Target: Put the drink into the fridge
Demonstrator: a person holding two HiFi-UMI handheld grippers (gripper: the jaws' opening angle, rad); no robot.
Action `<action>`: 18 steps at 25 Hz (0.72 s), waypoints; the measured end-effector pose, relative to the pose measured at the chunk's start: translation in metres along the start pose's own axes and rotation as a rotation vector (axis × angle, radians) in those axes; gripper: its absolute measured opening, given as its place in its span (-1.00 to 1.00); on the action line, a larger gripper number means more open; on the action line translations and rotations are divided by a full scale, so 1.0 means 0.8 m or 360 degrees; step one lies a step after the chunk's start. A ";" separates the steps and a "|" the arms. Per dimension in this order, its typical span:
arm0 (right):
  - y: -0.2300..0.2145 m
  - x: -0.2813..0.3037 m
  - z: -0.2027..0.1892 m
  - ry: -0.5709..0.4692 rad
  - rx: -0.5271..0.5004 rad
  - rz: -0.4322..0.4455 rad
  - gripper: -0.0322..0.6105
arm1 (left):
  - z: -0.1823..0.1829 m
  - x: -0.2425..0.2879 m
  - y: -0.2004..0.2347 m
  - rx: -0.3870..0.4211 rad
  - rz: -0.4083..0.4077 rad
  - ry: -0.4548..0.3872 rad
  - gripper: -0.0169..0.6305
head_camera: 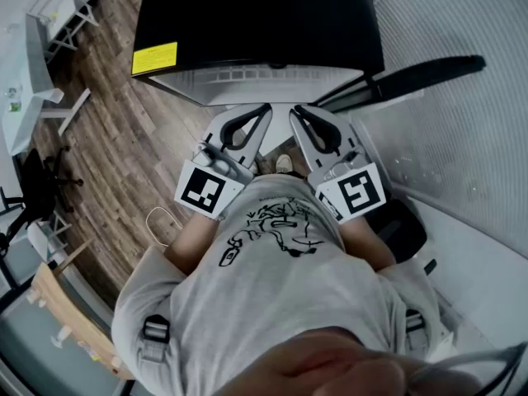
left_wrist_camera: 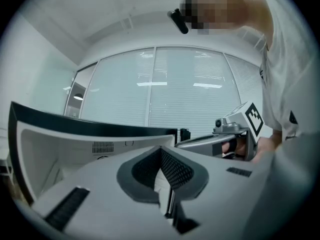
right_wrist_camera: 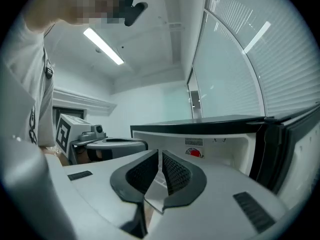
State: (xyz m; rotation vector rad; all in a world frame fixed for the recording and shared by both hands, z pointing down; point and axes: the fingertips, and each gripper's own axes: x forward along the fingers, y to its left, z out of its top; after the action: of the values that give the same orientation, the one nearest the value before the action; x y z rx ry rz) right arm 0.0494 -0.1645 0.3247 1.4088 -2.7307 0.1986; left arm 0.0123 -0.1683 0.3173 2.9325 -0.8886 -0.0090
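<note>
A: Where is the drink? I can't find it.

B: Nor can I. No view shows it. It isn't on the floor or between any jaws, and it isn't in the upper part of the fridge that the gripper views look into. It may stand lower inside, hidden, but I can't tell.

A: So both hands are empty?

B: Yes. The left gripper has its jaws closed pad to pad with nothing between them, and the right gripper is the same. They are held side by side in front of the person's chest, pointing at the fridge.

A: Is the fridge open?

B: The door stands swung out to the right.

A: How would the drink handle?

B: This is only a guess, since it's unseen. A bottle or can would be stiff, round and fairly light, and perhaps slick if it's cold. I'd take it round the middle of the body, upright and squeezed firmly, not by the cap.

A: What does each view add?

B: The head view gives the black top with its yellow label and how the grippers lie, but it hides the inside. The right gripper view shows the white back wall with a red sticker. The left gripper view shows the right gripper from the side, with a window behind.
</note>
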 end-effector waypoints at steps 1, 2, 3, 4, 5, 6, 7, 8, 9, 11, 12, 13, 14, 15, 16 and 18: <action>0.005 -0.003 0.002 -0.0003 0.0004 0.0008 -0.74 | 0.004 -0.003 -0.004 0.0002 -0.0003 -0.0006 -0.94; 0.009 -0.005 0.004 -0.0003 0.0002 0.0015 -0.75 | 0.006 -0.007 -0.008 0.0000 -0.0007 -0.0008 -0.94; 0.012 -0.008 0.005 0.0000 -0.0002 0.0019 -0.76 | 0.009 -0.010 -0.012 -0.0004 -0.0009 -0.0008 -0.94; 0.015 -0.010 0.006 0.0006 -0.0007 0.0022 -0.76 | 0.010 -0.014 -0.016 -0.0010 -0.0008 -0.0007 -0.94; 0.017 -0.012 0.006 0.0011 -0.0012 0.0020 -0.77 | 0.011 -0.017 -0.019 -0.0015 -0.0007 -0.0003 -0.94; 0.019 -0.014 0.008 0.0015 -0.0015 0.0016 -0.77 | 0.011 -0.020 -0.022 -0.0020 -0.0008 0.0002 -0.94; 0.020 -0.016 0.010 0.0014 -0.0015 0.0012 -0.77 | 0.011 -0.022 -0.025 -0.0024 -0.0011 0.0008 -0.94; 0.020 -0.018 0.013 0.0011 -0.0015 0.0009 -0.77 | 0.012 -0.023 -0.028 -0.0025 -0.0016 0.0012 -0.94; 0.021 -0.019 0.015 0.0007 -0.0016 0.0009 -0.77 | 0.012 -0.023 -0.031 -0.0026 -0.0021 0.0014 -0.94; 0.023 -0.021 0.018 0.0007 -0.0023 0.0011 -0.77 | 0.011 -0.023 -0.035 -0.0025 -0.0029 0.0016 -0.94; 0.024 -0.021 0.019 0.0006 -0.0025 0.0013 -0.77 | 0.011 -0.023 -0.036 -0.0025 -0.0030 0.0019 -0.94; 0.025 -0.020 0.020 0.0004 -0.0026 0.0016 -0.77 | 0.010 -0.022 -0.036 -0.0028 -0.0030 0.0021 -0.94; 0.026 -0.020 0.021 0.0000 -0.0028 0.0019 -0.77 | 0.010 -0.022 -0.036 -0.0030 -0.0029 0.0022 -0.94; 0.027 -0.019 0.022 -0.0005 -0.0030 0.0024 -0.77 | 0.010 -0.022 -0.036 -0.0030 -0.0029 0.0022 -0.94; 0.029 -0.019 0.023 -0.0009 -0.0033 0.0031 -0.77 | 0.010 -0.022 -0.036 -0.0028 -0.0030 0.0022 -0.94; 0.031 -0.020 0.024 -0.0009 -0.0042 0.0042 -0.77 | 0.010 -0.022 -0.037 -0.0026 -0.0036 0.0024 -0.94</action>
State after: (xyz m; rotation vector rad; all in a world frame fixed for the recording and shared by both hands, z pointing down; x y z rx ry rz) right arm 0.0382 -0.1399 0.3018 1.3700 -2.7472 0.1599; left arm 0.0140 -0.1343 0.3071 2.9233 -0.8487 0.0041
